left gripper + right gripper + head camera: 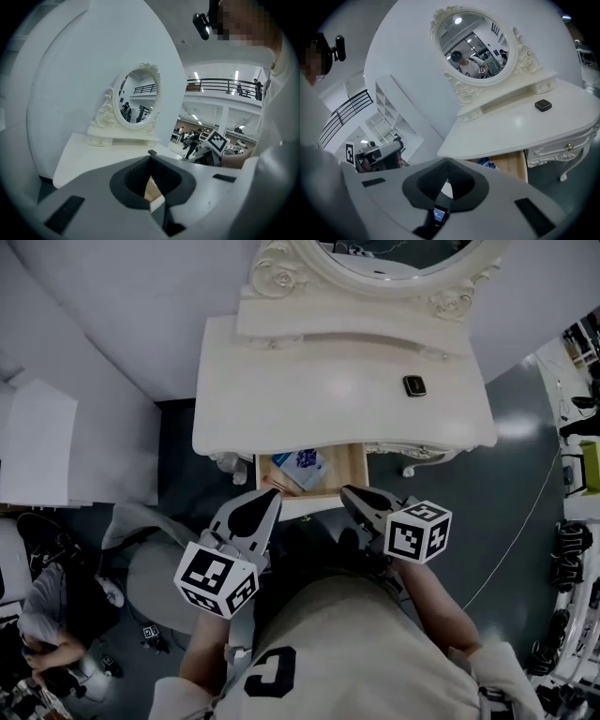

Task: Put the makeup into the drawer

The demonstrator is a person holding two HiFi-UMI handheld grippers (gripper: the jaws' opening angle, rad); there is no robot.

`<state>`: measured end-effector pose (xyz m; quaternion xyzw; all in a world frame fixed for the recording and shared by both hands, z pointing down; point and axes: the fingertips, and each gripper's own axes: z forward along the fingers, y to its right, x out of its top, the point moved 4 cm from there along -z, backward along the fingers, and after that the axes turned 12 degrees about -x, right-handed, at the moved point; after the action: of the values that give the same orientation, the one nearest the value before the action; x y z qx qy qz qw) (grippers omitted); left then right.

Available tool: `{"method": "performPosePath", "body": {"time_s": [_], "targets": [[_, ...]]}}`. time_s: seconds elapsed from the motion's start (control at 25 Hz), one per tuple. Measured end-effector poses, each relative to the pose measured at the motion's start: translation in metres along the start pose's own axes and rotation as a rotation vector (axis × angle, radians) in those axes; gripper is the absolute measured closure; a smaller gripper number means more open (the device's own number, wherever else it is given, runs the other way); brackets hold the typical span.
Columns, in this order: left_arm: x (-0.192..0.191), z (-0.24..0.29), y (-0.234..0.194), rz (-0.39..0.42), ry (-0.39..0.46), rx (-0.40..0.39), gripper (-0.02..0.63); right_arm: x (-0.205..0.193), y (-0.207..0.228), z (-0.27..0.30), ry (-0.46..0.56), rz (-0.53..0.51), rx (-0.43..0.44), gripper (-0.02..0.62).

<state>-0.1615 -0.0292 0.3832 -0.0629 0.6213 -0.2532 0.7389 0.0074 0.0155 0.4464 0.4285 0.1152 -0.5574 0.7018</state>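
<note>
The white dressing table (281, 418) has its wooden drawer (354, 465) pulled open at the front. Inside it lie a blue-and-white makeup packet (306, 463) and some other small items. A small black compact (414, 385) rests on the tabletop to the right, also in the right gripper view (543, 105). My left gripper (266, 495) hovers just in front of the drawer's left end, jaws closed together and empty. My right gripper (350, 491) hangs by the drawer's right front corner, shut with nothing between its fingers. Both gripper views look over closed jaw tips toward the table.
An oval ornate mirror (375, 263) stands at the back of the table. A grey round stool (155, 573) sits on the dark floor to my left. A person (47, 615) sits at the lower left beside a white shelf (37, 442). A cable (525, 521) runs across the floor on the right.
</note>
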Motion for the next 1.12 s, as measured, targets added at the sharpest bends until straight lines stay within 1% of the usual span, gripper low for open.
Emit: {"method": "performPosePath", "body": {"time_s": [0.16,0.4,0.76,1.12], "targets": [[0.003,0.010,0.009,0.003,-0.005,-0.020,0.552,0.004,0.002,-0.013,0.020,0.007,0.004,0.568],[0.009,0.032,0.032,0.024,-0.015,-0.077,0.552,0.005,0.011,-0.039,0.050,0.040,0.006,0.568],[0.024,0.055,0.046,0.060,-0.032,-0.155,0.552,0.009,0.024,-0.065,0.109,0.069,-0.041,0.568],[0.018,0.065,0.056,0.049,-0.049,-0.215,0.552,0.007,0.022,-0.068,0.100,0.050,-0.071,0.568]]}}
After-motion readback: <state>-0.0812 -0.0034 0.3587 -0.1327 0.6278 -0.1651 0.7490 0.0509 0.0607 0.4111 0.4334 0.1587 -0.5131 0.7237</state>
